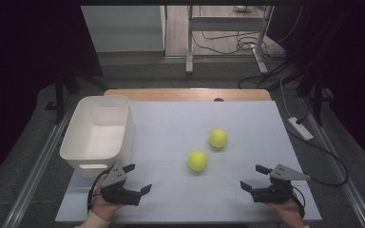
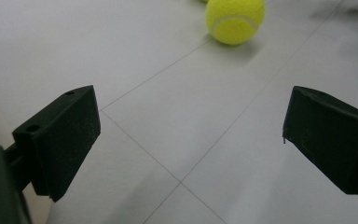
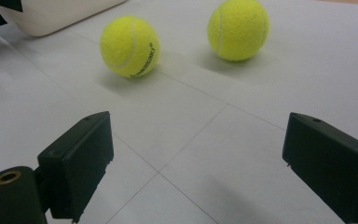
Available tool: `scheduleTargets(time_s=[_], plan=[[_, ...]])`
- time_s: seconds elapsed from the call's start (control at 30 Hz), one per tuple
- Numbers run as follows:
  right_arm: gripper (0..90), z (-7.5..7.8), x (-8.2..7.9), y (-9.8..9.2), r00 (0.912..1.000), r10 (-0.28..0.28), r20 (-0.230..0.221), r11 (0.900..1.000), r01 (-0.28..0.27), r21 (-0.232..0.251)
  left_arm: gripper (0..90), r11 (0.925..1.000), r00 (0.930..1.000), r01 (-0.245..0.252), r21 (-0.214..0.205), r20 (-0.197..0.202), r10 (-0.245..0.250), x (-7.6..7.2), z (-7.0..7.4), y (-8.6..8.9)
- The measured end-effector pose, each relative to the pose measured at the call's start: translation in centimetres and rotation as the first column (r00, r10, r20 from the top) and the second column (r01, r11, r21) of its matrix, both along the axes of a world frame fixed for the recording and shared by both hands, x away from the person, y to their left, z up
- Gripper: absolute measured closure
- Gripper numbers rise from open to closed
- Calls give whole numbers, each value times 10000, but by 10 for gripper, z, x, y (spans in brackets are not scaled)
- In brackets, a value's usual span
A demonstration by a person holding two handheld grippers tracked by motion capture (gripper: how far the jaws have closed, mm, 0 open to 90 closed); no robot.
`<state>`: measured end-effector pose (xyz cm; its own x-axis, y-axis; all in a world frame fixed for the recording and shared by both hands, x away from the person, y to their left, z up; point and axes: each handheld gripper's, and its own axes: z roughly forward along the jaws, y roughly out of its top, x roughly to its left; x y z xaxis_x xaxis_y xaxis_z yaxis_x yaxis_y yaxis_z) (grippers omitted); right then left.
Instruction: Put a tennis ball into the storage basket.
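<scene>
Lab or test room, dim. Pale work table (image 1: 247, 118) on bare grey floor, metal rails either side. Beyond the grippers (image 1: 138, 179): a desk frame's legs (image 1: 189, 42), loose cables (image 1: 228, 42). Power strip (image 1: 300, 128) right of the table. Dark drapes flank both sides.

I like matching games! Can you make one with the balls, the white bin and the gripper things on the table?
Things:
1. white bin
2. nearer tennis ball
3. left gripper
4. right gripper

Descriptions:
A. yellow-green, lying on the mat near its middle
B. at the table's left side, nothing inside
C. jaws open at the bottom right of the high view
D. jaws open, just in front of the bin

Pairs: 1-B, 2-A, 3-D, 4-C
</scene>
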<state>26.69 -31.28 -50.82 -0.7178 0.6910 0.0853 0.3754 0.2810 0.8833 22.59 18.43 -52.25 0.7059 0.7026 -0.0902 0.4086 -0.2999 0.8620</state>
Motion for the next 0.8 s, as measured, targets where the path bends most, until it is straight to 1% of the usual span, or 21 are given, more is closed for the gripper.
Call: scheduleTargets(time_s=[0.27,0.8], plan=[[90,0,-2,1,10000,52,-2,10000,-52,-51,45,10000,10000,50,15,7,-50,0,0,-2],[92,-1,-2,0,9999,74,-73,10000,-75,-58,45,10000,9999,-52,85,86,51,0,2,-2]])
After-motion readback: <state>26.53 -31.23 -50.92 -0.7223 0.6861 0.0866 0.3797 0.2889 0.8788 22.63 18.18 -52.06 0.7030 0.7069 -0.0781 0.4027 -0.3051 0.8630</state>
